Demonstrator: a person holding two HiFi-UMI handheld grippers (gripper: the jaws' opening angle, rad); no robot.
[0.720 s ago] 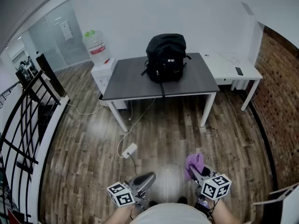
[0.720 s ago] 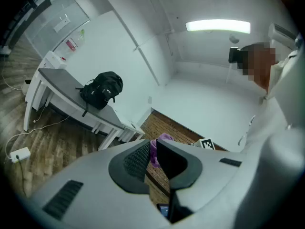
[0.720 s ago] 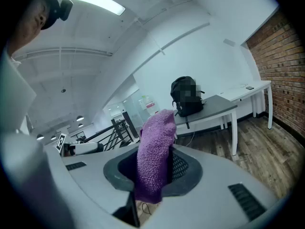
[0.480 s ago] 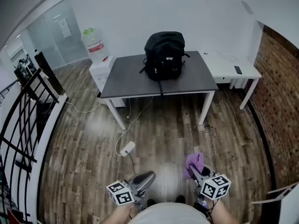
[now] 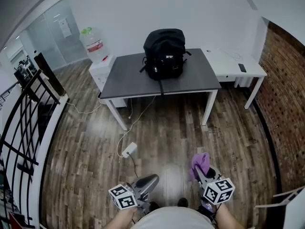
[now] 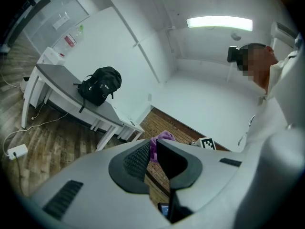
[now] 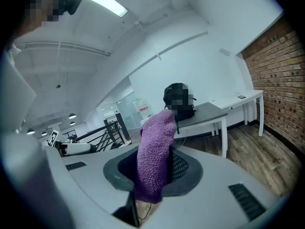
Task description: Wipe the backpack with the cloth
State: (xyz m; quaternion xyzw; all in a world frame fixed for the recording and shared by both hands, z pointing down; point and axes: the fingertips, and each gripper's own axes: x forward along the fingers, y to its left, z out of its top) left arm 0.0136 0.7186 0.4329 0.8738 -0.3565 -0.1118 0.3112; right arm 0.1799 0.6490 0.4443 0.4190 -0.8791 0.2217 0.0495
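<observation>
A black backpack (image 5: 164, 52) stands upright on the dark grey table (image 5: 125, 78) across the room; it also shows far off in the left gripper view (image 6: 100, 84) and the right gripper view (image 7: 179, 101). My right gripper (image 5: 199, 169) is shut on a purple cloth (image 5: 199, 162), which sticks up between its jaws (image 7: 155, 154). My left gripper (image 5: 148, 182) is held low near my body, its jaws closed with nothing between them (image 6: 151, 156). Both grippers are well short of the table.
A white side table (image 5: 233, 67) with a phone (image 5: 242, 67) adjoins the grey table on the right. A water bottle (image 5: 92, 44) stands on a white cabinet at the left. A power adapter (image 5: 128, 150) and cable lie on the wood floor. Black railing (image 5: 26, 123) at left, brick wall (image 5: 286, 99) at right.
The table and backpack have shifted slightly up and left in the head view as I step forward. Both grippers keep their hold and place.
</observation>
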